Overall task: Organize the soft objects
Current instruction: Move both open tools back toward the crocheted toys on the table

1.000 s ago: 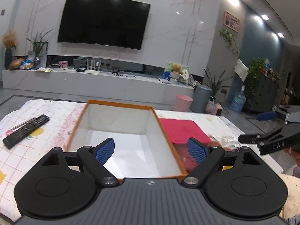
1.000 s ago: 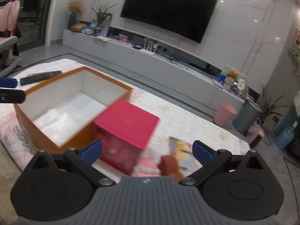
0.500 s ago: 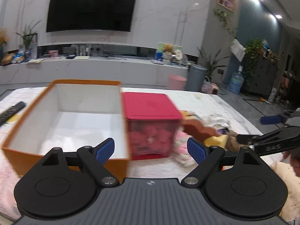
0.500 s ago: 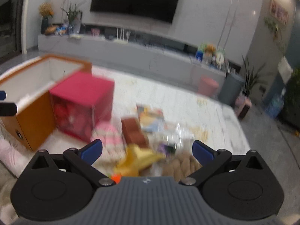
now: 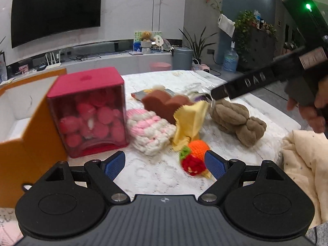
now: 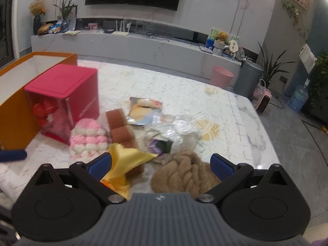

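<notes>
Soft things lie in a heap on the white table: a pink-and-white knitted piece point(image 5: 149, 131) point(image 6: 88, 139), a brown sponge block point(image 5: 164, 104) point(image 6: 121, 127), a yellow cloth point(image 5: 190, 121) point(image 6: 127, 164), a tan braided plush point(image 5: 235, 121) point(image 6: 184, 176) and a knitted orange-and-red fruit point(image 5: 194, 155). My left gripper point(image 5: 165, 165) is open, just short of the knitted fruit. My right gripper point(image 6: 161, 167) is open above the tan plush and yellow cloth; it also shows in the left wrist view point(image 5: 256, 82).
An open orange box point(image 5: 24, 127) point(image 6: 18, 102) with a white inside stands at the left. A red box with a clear front point(image 5: 88, 110) point(image 6: 61, 100), holding pink and red balls, stands against it. Crinkled plastic bags point(image 6: 168, 127) lie behind the heap. A cream cloth point(image 5: 303, 160) lies at the right.
Both grippers have swung right, away from the orange box, and now face the heap of soft things. Both have stayed open.
</notes>
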Demonstrator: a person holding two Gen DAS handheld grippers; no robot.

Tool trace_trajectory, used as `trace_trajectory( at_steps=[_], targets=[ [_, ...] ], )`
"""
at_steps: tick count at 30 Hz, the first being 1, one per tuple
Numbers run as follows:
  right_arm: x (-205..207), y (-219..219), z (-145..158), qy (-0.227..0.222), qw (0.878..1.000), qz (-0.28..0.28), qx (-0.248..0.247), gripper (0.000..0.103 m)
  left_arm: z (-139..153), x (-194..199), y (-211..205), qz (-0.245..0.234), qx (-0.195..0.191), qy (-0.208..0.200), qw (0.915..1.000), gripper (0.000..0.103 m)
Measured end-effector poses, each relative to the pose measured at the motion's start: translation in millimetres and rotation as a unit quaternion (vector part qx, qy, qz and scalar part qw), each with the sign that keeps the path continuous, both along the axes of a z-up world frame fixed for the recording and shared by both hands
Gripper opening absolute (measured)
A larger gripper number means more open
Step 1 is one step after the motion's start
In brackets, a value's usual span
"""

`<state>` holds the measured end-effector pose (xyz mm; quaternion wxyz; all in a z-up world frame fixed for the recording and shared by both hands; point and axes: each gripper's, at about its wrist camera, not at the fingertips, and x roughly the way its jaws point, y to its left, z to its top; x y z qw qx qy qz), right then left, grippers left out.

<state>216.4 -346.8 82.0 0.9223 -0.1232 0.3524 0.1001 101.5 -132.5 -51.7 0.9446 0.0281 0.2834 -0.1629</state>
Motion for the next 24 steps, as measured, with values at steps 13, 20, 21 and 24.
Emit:
trace_trajectory(
  at_steps=[13,20,21,24],
  targets=[
    [15.7,-11.3,-40.1,0.046,0.998,-0.038,-0.001,0.100,-23.0,5.9,8.3,0.003,-0.025,0.044,0.9987,0.102],
    [15.1,-3.7,-42.2,0.050,0.998,-0.031,0.003,0.100,-16.5,4.8,15.5,0.008,-0.043,0.044,0.9981,0.102],
    [14.2,-2.8,-42.6,0.050,0.998,-0.028,0.001,0.100,-15.9,5.0,15.7,0.008,-0.044,0.045,0.9980,0.102],
    [11.0,-1.0,-43.0,0.050,0.998,-0.023,-0.002,0.100,-15.3,4.4,16.1,0.007,-0.044,0.046,0.9980,0.102]
  ],
)
